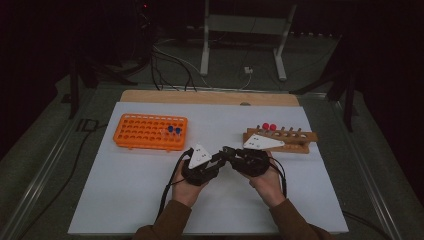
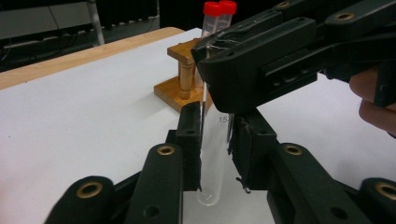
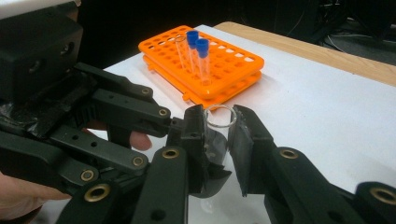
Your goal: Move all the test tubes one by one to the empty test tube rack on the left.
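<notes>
A dim room with cables and a metal stand is surrounding a white-topped table, where a person is working two hand-held tools at the near edge. Closest to the camera, the left tool and the right tool are meeting tip to tip, both clamped together on one clear, uncapped glass tube. The left tool is gripping the tube's lower body, its rounded bottom hanging just below the jaws; the right tool is holding it near the open rim. The tube is standing close to upright between them, above the table, in what looks like a hand-over.

Done well, one grip should be staying firm until the other is fully let go, with the tube kept vertical and no twisting between the two, since glass held at both ends could crack or slip.

Farther back on the left, an orange rack is holding two blue-capped tubes. On the right, a wooden rack is carrying two red-capped tubes.
</notes>
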`<state>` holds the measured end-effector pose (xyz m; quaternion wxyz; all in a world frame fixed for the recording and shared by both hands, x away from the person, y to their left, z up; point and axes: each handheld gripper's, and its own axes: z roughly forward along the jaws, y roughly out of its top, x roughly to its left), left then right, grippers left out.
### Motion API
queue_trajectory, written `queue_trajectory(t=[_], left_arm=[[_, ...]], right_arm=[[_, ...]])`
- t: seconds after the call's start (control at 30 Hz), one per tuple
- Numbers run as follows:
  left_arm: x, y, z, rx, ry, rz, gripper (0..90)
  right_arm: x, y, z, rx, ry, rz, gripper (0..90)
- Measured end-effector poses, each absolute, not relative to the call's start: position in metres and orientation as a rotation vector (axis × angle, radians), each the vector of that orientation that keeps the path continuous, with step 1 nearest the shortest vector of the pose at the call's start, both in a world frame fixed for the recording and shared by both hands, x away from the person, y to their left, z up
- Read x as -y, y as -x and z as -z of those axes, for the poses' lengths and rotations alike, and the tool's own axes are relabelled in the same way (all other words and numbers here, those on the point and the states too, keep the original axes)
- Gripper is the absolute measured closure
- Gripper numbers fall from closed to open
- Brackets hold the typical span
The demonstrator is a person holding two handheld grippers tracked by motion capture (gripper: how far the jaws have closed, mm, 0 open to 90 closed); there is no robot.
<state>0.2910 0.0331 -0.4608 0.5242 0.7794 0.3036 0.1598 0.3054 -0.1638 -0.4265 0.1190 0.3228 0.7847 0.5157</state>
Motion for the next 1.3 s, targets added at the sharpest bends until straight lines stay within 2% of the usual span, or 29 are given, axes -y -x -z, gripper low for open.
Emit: queue_trajectory(t=[0.1, 0.13, 0.37, 0.6, 0.83, 1.07, 1.3], left_arm=[[-0.034, -0.291, 0.461, -0.723, -1.866, -0.383, 75.7], [-0.034, -0.291, 0.461, -0.727, -1.867, -0.383, 75.7], [-0.041, -0.294, 0.462, -0.766, -1.867, -0.403, 75.7], [-0.055, -0.296, 0.462, -0.805, -1.845, -0.417, 75.8], [-0.071, -0.296, 0.459, -0.833, -1.824, -0.433, 75.8], [-0.087, -0.296, 0.456, -0.868, -1.810, -0.463, 75.7], [-0.101, -0.297, 0.454, -0.894, -1.789, -0.488, 75.8]], right_arm=[[0.164, -0.305, 0.426, -2.299, -0.944, -1.511, 75.8], [0.165, -0.306, 0.426, -2.296, -0.945, -1.515, 72.8], [0.173, -0.306, 0.423, -2.244, -0.963, -1.548, 42.6], [0.183, -0.306, 0.427, -2.207, -1.004, -1.464, 19.4], [0.197, -0.307, 0.435, -2.182, -1.045, -1.423, 14.4], [0.215, -0.303, 0.439, -2.163, -1.058, -1.397, 4.3], [0.234, -0.301, 0.444, -2.134, -1.098, -1.368, 2.5]])
